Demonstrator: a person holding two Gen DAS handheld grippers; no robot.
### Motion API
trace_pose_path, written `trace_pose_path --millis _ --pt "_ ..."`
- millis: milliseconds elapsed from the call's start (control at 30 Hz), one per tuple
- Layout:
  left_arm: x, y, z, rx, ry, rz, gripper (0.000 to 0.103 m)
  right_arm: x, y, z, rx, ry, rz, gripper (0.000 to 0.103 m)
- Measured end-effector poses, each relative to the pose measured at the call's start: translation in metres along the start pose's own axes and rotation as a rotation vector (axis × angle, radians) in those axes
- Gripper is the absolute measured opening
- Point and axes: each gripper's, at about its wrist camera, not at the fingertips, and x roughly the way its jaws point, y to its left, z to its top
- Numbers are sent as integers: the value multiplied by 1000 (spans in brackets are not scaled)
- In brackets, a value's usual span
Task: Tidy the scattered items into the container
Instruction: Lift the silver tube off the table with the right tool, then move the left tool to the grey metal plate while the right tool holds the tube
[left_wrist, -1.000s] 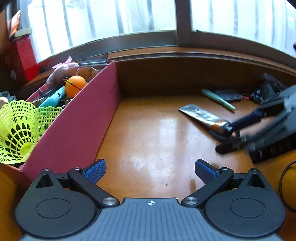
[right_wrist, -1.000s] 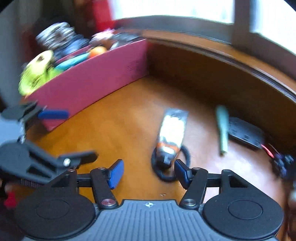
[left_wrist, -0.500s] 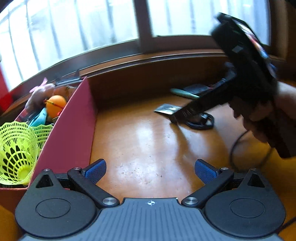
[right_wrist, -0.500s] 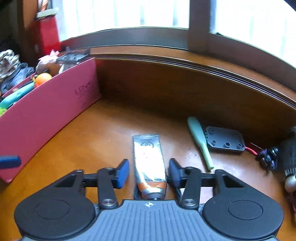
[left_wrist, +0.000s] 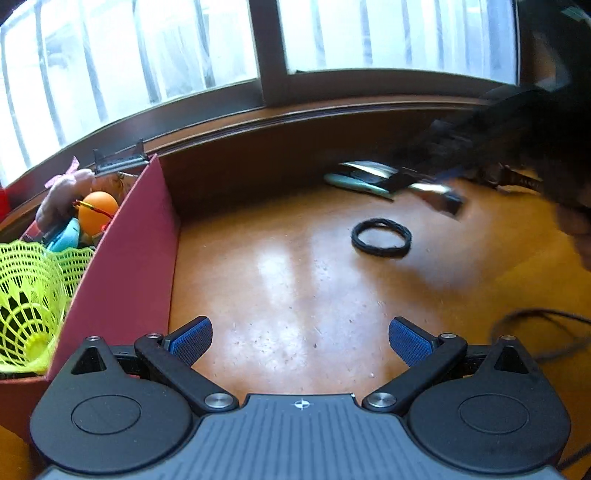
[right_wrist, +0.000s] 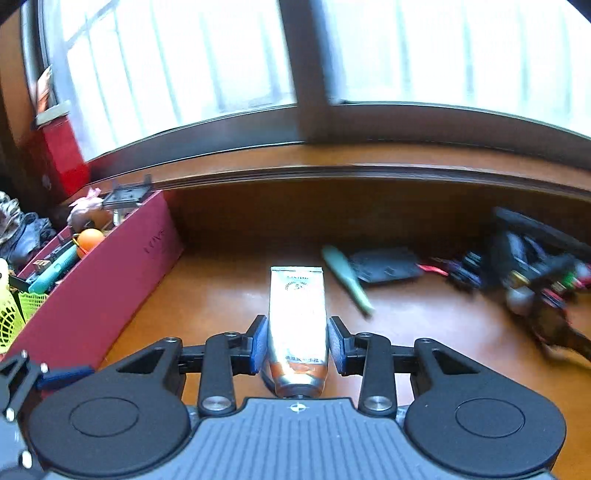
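Already the red box (left_wrist: 122, 258) along the left side of the wooden desk (left_wrist: 295, 280) holds a good many things: yellow shuttlecocks (left_wrist: 26, 295), an orange ball (left_wrist: 98, 212), a teal object and a pink soft toy (left_wrist: 62, 192) at the far end. So part of the tidying shows as done, though a fair amount is left out on the desk.

The right gripper (right_wrist: 297, 345) has its jaws closed around a silver tube (right_wrist: 297, 306) with an orange band near the cap. In the left wrist view the tube appears lifted clear of the desk, but that part is blurred, so I would not swear to it. The tube sits well to the right of the box, not in it.

The left gripper (left_wrist: 299, 338) hangs beside the box wall with its jaws wide apart and nothing between them.

Left on the desk are a black hair tie (left_wrist: 380, 242) lying flat in the open, a green pen-like stick (right_wrist: 347, 282) near the back wall, a flat black plate (right_wrist: 384, 264) just beside it, and a tangle of wires and small parts (right_wrist: 524, 273) at the far right. By my judgement the job is somewhere in the middle, with the tube the item in hand.
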Motion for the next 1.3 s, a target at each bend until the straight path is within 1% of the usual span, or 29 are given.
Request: trace_pose_path --millis 133,200,300,333,400,433,467,533,567,633,733,833,900,967,1033,1100,1233,1300 --pt "11 -4 16 -27 -7 18 103 -18 -24 -23 21 35 -80 38" --pt "21 -9 29 -41 -15 8 103 -25 -36 -36 22 60 -116 38" --pt "43 -21 53 -46 -36 -17 103 -36 -54 -53 49 84 -133 38" --pt "51 -26 59 -47 -45 -20 103 -39 -58 -58 59 82 -133 40" --pt "69 -36 74 -36 -70 -24 103 -42 -61 -65 64 65 -133 50" --pt "79 -41 82 -19 -84 -28 103 -43 -60 -68 57 59 -137 61" --pt "89 -47 90 8 -97 -34 103 -43 -60 -71 50 53 -142 70" --pt "108 -56 102 97 -108 -80 103 -42 -60 -75 51 31 -139 78" --pt "118 -60 108 144 -112 -106 103 -42 -60 -77 58 17 -123 85" --pt "134 -69 117 239 -102 -138 103 -42 -63 -79 74 0 -81 92" --pt "151 -81 123 363 -88 -149 103 -42 -70 -78 91 -12 -40 99" --pt "164 -84 128 422 -80 -149 103 -43 -77 -77 108 -24 1 102" --pt "172 -80 133 411 -60 -178 103 -43 -82 -76 120 -32 28 102" --pt "179 -74 138 384 -37 -215 103 -42 -85 -75 121 -37 32 102" --pt "186 -66 141 336 -14 -261 103 -39 -87 -73 119 -39 29 103" --pt "194 -55 144 261 17 -311 103 -36 -89 -72 118 -40 28 103" --pt "201 -39 141 160 64 -347 103 -32 -91 -70 126 -47 33 103" --pt "197 -38 136 159 67 -340 103 -31 -91 -70 128 -50 36 103"
